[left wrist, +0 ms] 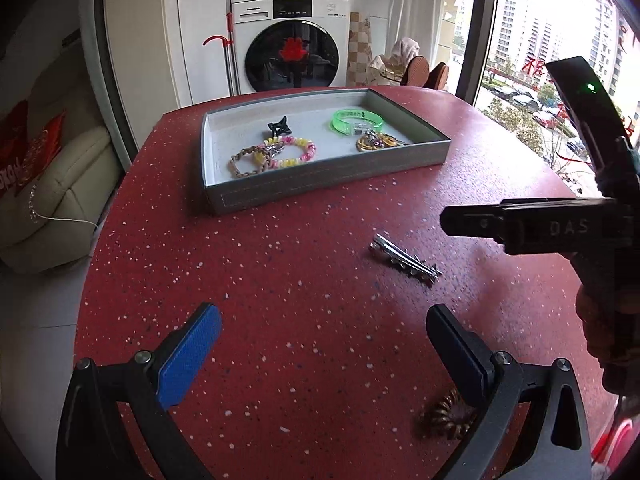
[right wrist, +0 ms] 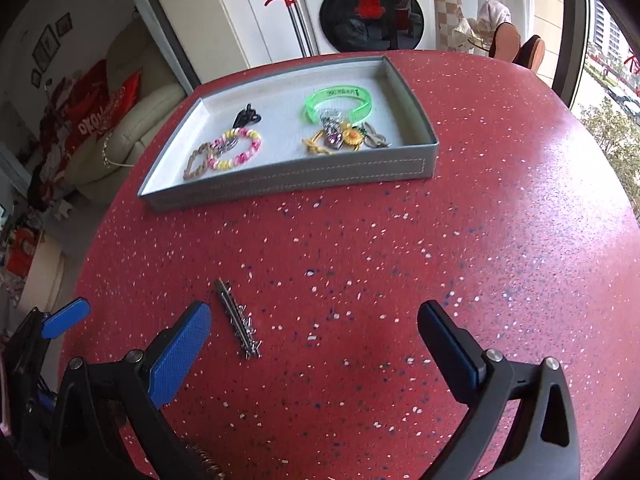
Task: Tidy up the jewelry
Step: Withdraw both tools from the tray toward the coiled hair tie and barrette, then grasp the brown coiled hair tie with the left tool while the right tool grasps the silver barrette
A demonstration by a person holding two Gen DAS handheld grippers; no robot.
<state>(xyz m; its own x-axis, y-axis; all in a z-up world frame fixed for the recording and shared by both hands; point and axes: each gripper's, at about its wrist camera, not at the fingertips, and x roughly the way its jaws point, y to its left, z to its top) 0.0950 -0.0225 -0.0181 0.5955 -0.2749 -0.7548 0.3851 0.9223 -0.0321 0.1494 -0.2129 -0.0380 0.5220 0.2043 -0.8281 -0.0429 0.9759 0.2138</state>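
A grey jewelry tray [left wrist: 320, 178] [right wrist: 288, 184] sits at the far side of the red speckled table. In it lie a green bangle [left wrist: 357, 121] [right wrist: 340, 102], a pink-and-yellow bead bracelet [left wrist: 290, 153] [right wrist: 240, 148], a braided bracelet [left wrist: 246, 162], a black clip [left wrist: 278, 126] and a pile of yellow and metal pieces [left wrist: 376, 142] [right wrist: 344, 136]. A silver hair clip [left wrist: 406, 260] [right wrist: 240, 320] lies on the table. A brown spiral hair tie [left wrist: 446, 416] lies by my left gripper's right finger. My left gripper [left wrist: 324, 344] is open and empty. My right gripper [right wrist: 316, 344] is open and empty, with the silver clip just right of its left finger.
The body of the right gripper [left wrist: 560, 228] shows at the right of the left wrist view. The left gripper's blue pad [right wrist: 66, 318] shows at the left of the right wrist view. Past the round table's edge are a washing machine [left wrist: 288, 40], a cream sofa [left wrist: 52, 184] and a window.
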